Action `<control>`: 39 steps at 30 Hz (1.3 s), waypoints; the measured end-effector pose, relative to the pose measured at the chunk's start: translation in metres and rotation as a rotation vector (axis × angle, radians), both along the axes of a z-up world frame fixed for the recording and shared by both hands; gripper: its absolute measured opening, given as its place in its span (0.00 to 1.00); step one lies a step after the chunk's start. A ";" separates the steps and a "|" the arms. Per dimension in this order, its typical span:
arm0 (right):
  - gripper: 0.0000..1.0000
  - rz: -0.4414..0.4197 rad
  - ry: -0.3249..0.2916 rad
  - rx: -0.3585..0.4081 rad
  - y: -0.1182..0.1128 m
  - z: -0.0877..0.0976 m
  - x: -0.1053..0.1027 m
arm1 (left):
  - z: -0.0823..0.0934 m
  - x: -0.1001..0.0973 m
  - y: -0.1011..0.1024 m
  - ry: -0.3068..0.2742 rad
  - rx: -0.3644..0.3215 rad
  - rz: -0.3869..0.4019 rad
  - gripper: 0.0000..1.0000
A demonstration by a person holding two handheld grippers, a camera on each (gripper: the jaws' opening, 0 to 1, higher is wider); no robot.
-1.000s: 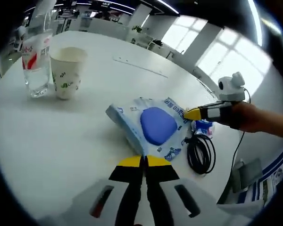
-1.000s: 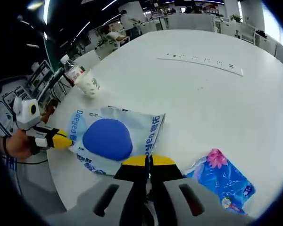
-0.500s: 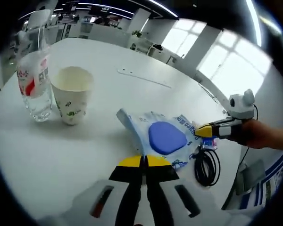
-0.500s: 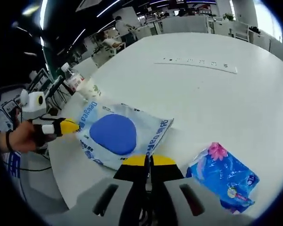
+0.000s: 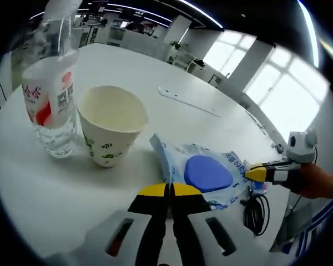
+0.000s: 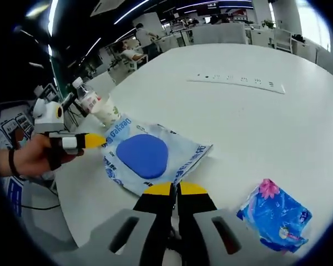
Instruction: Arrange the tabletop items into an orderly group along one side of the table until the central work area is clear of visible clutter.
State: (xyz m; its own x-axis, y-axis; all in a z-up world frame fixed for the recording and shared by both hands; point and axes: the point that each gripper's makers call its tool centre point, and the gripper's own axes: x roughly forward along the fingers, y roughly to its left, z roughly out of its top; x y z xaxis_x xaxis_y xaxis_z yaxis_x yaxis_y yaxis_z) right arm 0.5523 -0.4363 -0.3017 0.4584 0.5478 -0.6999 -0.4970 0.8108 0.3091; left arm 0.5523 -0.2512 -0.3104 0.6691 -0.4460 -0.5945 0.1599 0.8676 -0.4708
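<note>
Table: white, round.
Wipes pack: frame centre, beside paper cup; soft, light, slippery film; take by an edge.
Left gripper: jaws closed, empty.
Right gripper: jaws closed, empty.

Wet-wipe pack dragged across the desk, now just beside the paper cup and water bottle; farther from the blue tissue packet than before.
</note>
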 end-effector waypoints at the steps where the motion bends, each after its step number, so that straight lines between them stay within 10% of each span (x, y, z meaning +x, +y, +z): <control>1: 0.00 0.000 -0.003 0.001 0.002 0.001 0.003 | 0.000 0.001 0.001 0.001 -0.004 0.009 0.00; 26: 0.08 -0.066 0.047 0.025 0.014 -0.021 0.028 | -0.004 0.015 0.013 0.042 -0.055 0.150 0.02; 39: 0.12 -0.070 0.052 0.044 0.016 -0.023 0.023 | -0.002 0.008 0.016 0.062 -0.109 0.166 0.21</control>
